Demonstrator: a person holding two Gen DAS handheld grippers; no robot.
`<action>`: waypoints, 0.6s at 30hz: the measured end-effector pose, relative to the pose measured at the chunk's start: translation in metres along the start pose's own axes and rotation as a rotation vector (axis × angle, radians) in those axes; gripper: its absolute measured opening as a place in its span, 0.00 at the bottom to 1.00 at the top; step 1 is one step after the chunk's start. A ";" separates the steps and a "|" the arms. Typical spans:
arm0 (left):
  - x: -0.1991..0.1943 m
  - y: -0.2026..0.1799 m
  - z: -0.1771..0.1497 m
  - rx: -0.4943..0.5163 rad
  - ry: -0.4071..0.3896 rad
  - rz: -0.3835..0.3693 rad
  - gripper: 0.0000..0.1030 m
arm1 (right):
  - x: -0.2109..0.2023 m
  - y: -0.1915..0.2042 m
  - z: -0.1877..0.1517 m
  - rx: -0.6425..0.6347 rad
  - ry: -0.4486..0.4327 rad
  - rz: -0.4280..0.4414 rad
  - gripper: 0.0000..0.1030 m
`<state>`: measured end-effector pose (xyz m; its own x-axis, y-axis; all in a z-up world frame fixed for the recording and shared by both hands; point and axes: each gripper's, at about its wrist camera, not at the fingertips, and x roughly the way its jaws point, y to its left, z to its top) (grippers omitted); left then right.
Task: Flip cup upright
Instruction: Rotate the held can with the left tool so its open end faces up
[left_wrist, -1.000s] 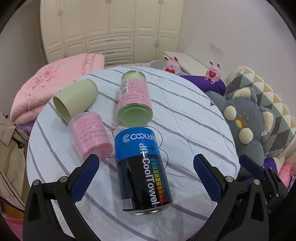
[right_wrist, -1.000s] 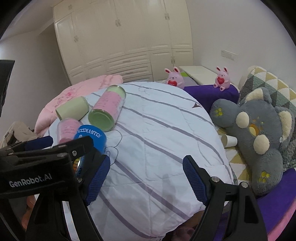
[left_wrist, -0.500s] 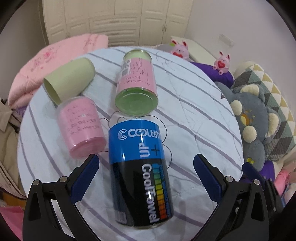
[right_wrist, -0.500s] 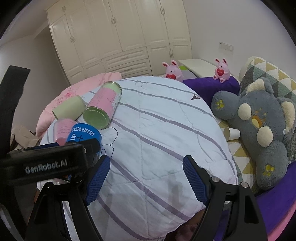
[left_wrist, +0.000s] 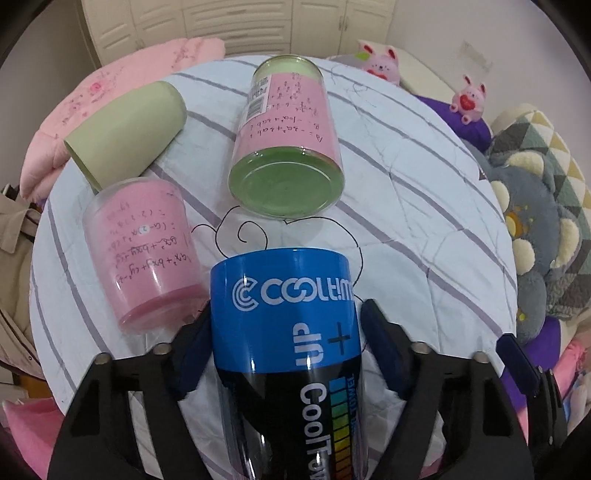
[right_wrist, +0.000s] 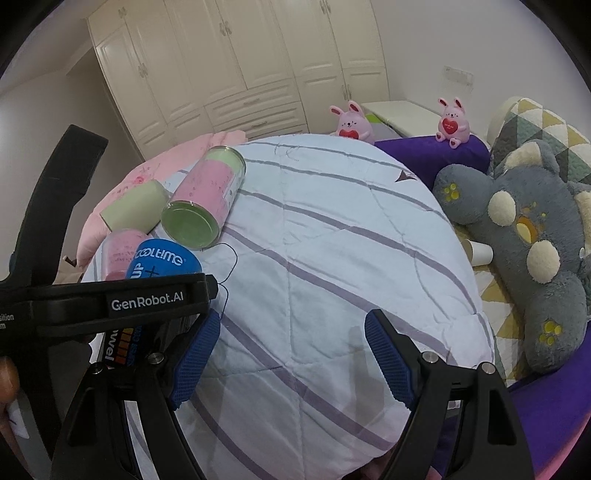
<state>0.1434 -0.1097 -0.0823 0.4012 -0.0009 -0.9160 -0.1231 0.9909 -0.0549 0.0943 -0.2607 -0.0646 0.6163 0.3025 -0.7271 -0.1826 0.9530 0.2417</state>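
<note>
A blue and black CoolTowel cup (left_wrist: 286, 332) lies on its side on the striped round table (left_wrist: 424, 229). My left gripper (left_wrist: 284, 332) straddles it, its blue pads close against both sides of the cup. The cup also shows in the right wrist view (right_wrist: 162, 262), partly hidden behind the left gripper's black body. A short pink cup (left_wrist: 144, 251), a tall pink and green cup (left_wrist: 288, 140) and a plain green cup (left_wrist: 125, 133) also lie on their sides. My right gripper (right_wrist: 291, 350) is open and empty over the table's near part.
A pink quilt (left_wrist: 122, 74) lies behind the table. A grey plush toy (right_wrist: 517, 236) and purple bedding are at the right, with a paper cup (right_wrist: 480, 253) beside the plush. Two pink bunny toys (right_wrist: 351, 122) sit at the back.
My left gripper has moved forward and down over the CoolTowel cup and its jaws have narrowed from wide open onto the cup's sides. The right gripper has barely moved.
</note>
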 end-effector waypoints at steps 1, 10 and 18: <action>-0.001 0.001 -0.001 -0.003 -0.006 -0.003 0.67 | 0.002 0.001 0.000 0.000 0.006 0.000 0.80; -0.024 0.010 -0.004 -0.008 -0.101 -0.067 0.67 | 0.005 0.005 -0.002 -0.008 0.016 -0.004 0.80; -0.045 0.016 0.004 -0.003 -0.209 -0.071 0.66 | 0.012 0.009 -0.003 -0.004 0.028 0.014 0.80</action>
<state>0.1268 -0.0931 -0.0405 0.5881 -0.0421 -0.8077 -0.0909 0.9889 -0.1177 0.0979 -0.2486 -0.0725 0.5923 0.3165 -0.7410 -0.1946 0.9486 0.2496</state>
